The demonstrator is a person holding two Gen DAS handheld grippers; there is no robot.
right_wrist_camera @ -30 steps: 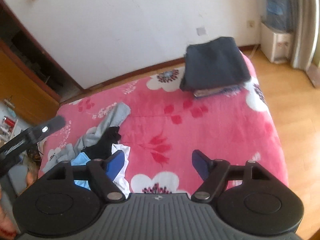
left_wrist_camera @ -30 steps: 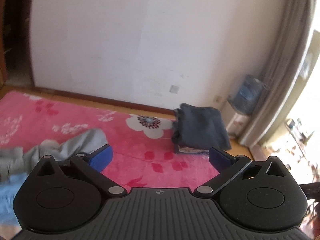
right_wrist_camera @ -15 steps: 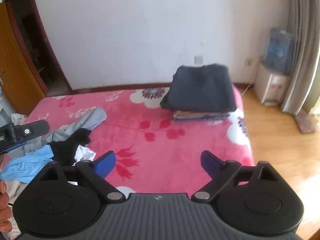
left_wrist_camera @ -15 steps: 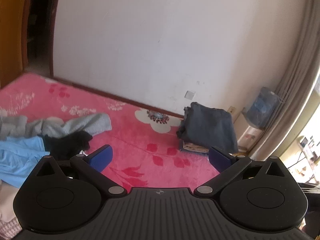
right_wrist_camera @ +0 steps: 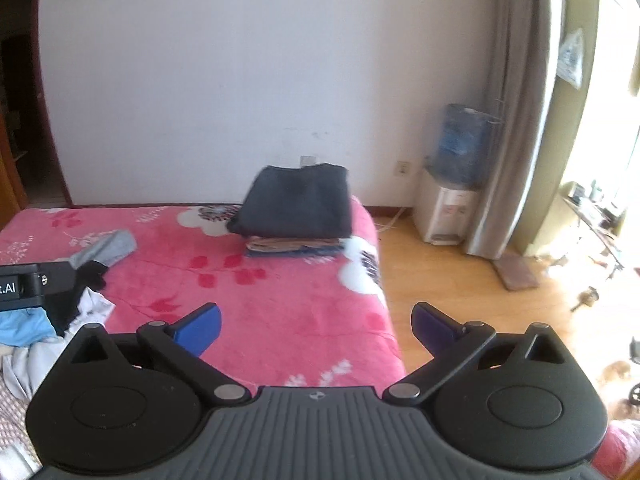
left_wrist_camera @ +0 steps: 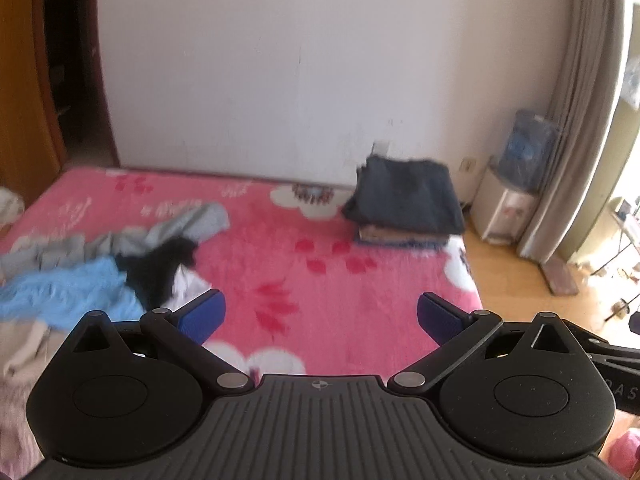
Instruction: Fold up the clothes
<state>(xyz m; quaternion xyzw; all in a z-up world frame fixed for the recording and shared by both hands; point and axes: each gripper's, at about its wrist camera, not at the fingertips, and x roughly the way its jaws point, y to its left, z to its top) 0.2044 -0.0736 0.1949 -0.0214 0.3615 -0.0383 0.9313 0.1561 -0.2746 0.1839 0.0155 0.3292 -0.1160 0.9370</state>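
1. Since both my tongs hang empty over the bed (left_wrist_camera: 340, 280), I pick one garment from the pile (left_wrist_camera: 120, 264) at its left side, well apart from the folded stack (right_wrist_camera: 296, 208) in the far corner.
2. My left tongs (left_wrist_camera: 320, 316) gape wide; my right tongs (right_wrist_camera: 316, 322) are opening, nothing between them.
3. The grey piece (left_wrist_camera: 188, 224) lies topmost and freest, so I'd take it first.
4. I'd pinch one layer only, lest the black one (left_wrist_camera: 160, 268) drag along.

Little can be read. The left claw's black body (right_wrist_camera: 24, 288) shows white letters ".AI" at the picture's left edge; the right claw's body (left_wrist_camera: 624, 390) shows "OAS", cut off.
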